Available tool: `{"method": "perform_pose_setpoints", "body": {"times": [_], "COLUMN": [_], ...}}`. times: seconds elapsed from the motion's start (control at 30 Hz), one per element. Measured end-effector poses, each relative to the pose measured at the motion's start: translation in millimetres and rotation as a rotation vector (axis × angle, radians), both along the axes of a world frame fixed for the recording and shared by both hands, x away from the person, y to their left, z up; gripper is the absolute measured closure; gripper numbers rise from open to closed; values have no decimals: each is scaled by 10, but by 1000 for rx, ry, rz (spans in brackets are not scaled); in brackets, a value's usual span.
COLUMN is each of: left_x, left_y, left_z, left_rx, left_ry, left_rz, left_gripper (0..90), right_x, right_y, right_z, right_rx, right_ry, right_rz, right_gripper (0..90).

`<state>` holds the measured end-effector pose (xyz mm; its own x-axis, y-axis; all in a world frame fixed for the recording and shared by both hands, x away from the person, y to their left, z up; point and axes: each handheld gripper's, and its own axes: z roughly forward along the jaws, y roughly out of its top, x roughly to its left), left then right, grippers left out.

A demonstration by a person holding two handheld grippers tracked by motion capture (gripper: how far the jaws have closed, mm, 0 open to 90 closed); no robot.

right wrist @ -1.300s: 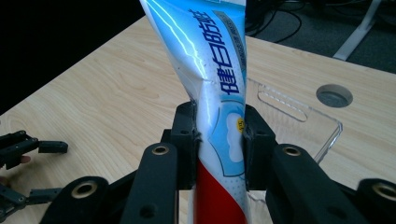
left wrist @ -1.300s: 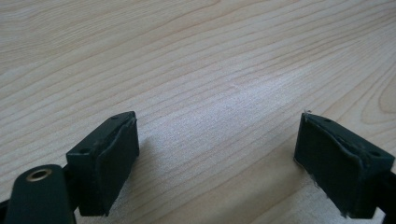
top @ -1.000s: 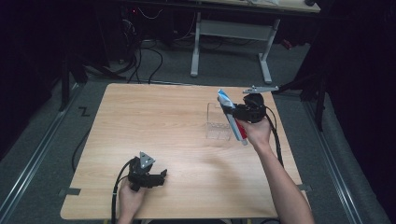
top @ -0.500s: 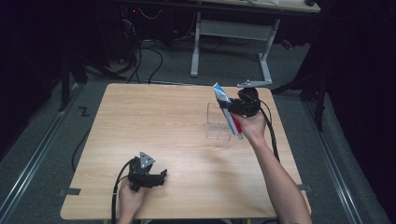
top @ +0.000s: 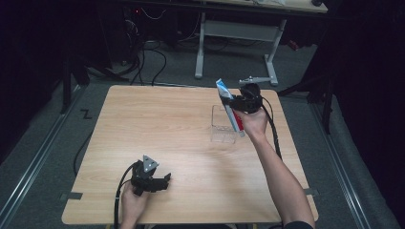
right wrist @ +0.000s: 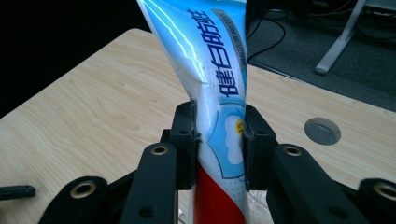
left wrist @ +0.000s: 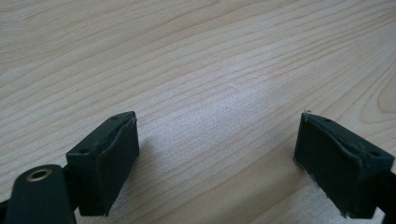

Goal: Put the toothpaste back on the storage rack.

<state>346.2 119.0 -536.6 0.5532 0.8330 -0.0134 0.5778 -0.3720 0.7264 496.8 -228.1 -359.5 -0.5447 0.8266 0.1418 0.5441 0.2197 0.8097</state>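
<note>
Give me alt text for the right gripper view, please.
The right gripper is clamped on a blue, white and red toothpaste tube, which rises between the two black jaws with its blue printed end up. Behind it lies the light wooden table, with a round grey cap set into it at right.

High view: fixed above the near edge of the table (top: pixel 181 133), facing forward and down, far off. Left gripper view: very close, low over the tabletop. Right gripper view: close, above the table, facing its far corner. All 3 share the tabletop.
</note>
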Motion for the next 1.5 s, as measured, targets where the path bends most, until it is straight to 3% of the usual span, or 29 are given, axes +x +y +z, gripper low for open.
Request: {"method": "perform_pose_setpoints", "body": {"times": [0.5, 1.27, 1.5], "left_x": [0, -4, -4], "left_y": [0, -1, -1], "left_z": [-1, -2, -2], "left_rx": [1, 0, 0], "left_ry": [-2, -3, -3], "left_rz": [0, -3, -3], "left_gripper": [140, 140, 140], "right_x": [152, 229, 230], "right_y": [51, 19, 19], "right_z": [0, 19, 1], "right_rx": [-10, 24, 10], "right_ry": [-5, -38, -38], "right_rz": [-31, -85, -87], "right_gripper": [707, 705, 702]}}
